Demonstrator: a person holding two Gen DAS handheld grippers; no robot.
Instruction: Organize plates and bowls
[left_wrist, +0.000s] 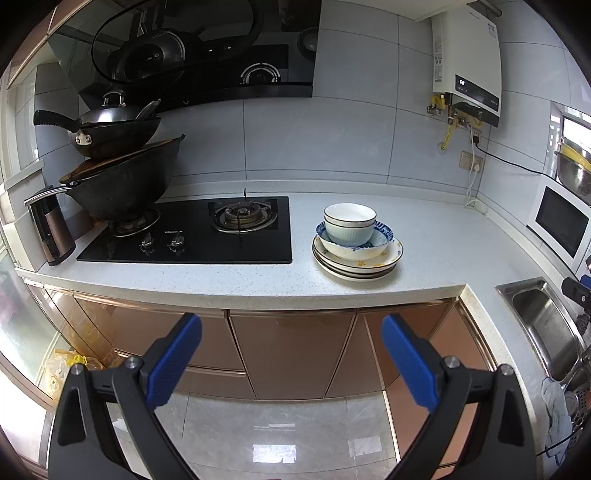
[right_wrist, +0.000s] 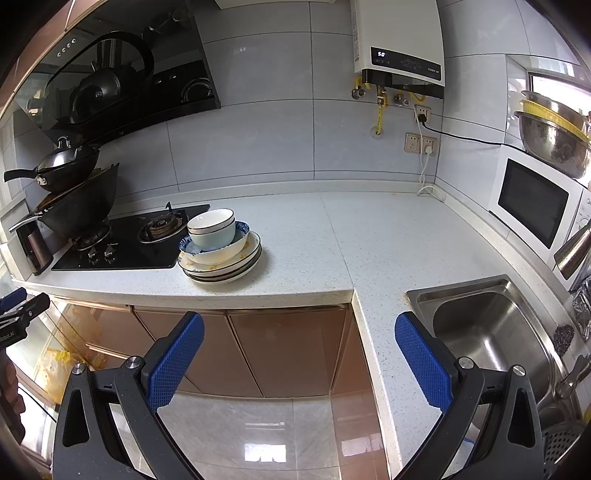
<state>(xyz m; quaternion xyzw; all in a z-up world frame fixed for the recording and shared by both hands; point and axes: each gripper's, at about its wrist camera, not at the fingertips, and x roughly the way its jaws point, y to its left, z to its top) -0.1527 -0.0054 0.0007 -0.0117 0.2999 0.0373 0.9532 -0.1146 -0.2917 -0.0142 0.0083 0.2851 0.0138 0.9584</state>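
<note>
Pale speckled stone ran along the kitchen wall and turned a corner toward the sink (right_wrist: 491, 332), and on this table (left_wrist: 424, 236) the crockery sat in one mixed pile just right of the gas hob (left_wrist: 192, 232). A ribbed white bowl (left_wrist: 350, 223) was nested in a blue-patterned bowl (left_wrist: 382, 236), and both rested on a stack of plates (left_wrist: 356, 264), small over large, likely why the pile stood steady. It looked like a heap gathered for sorting, not yet separated by kind.

Both tools hung back over the floor in front of the cabinet doors (left_wrist: 291, 354), well apart from the dishes. The left gripper (left_wrist: 291, 354) had its jaws spread wide and empty; the right gripper (right_wrist: 299, 358) did too. Held off like that, they seemed poised to approach the pile, with the top bowl the natural first pick.
</note>
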